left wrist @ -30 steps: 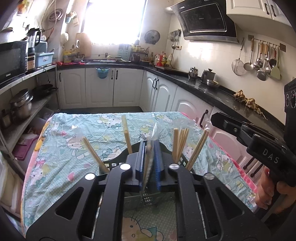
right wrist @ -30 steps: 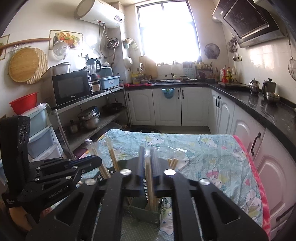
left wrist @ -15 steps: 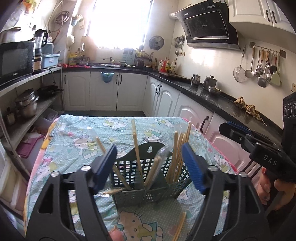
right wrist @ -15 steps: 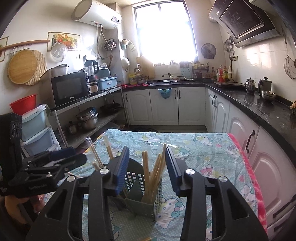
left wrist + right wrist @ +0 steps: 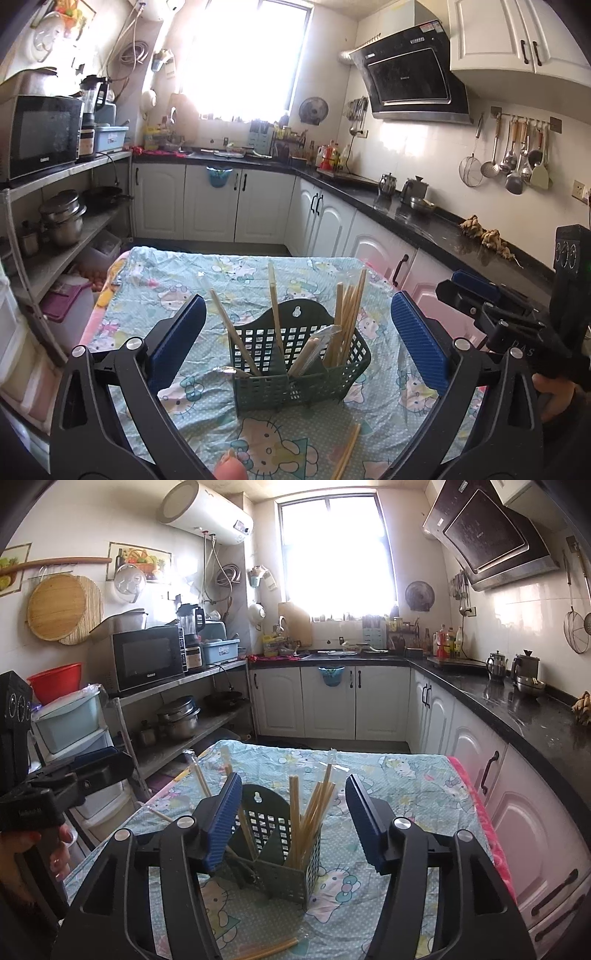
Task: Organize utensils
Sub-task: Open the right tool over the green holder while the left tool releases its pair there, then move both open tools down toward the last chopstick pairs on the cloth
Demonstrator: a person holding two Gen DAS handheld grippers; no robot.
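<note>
- Tablecloth (image 5: 155,280) with cartoon cats spreads under both our grippers, and everything for the task sits on it.
- Basket (image 5: 299,373), dark green and slotted, stands straight ahead of our left gripper (image 5: 295,339) and just below the gap of our right gripper (image 5: 291,819); its tall back panel faces away from us.
- Chopsticks in the basket (image 5: 347,321) lean upright in a bunch on the side nearer our right gripper, with a few single ones slanting in the other compartments.
- Loose chopsticks (image 5: 345,456) lie flat on the cloth on our near side of the basket, close under the left gripper; the right wrist view shows them too, low in front.
- Step in hand, as we judge it: both grippers are empty between pickups, and the loose sticks are what remains to be put away.
- Next move, we think, calls for tipping one gripper down to the cloth and closing on the thin sticks without letting them roll.
- Left gripper: fingers spread wide apart, holding nothing, level and facing the basket.
- Right gripper: fingers likewise apart and empty, pointing at the basket from our right side.
</note>
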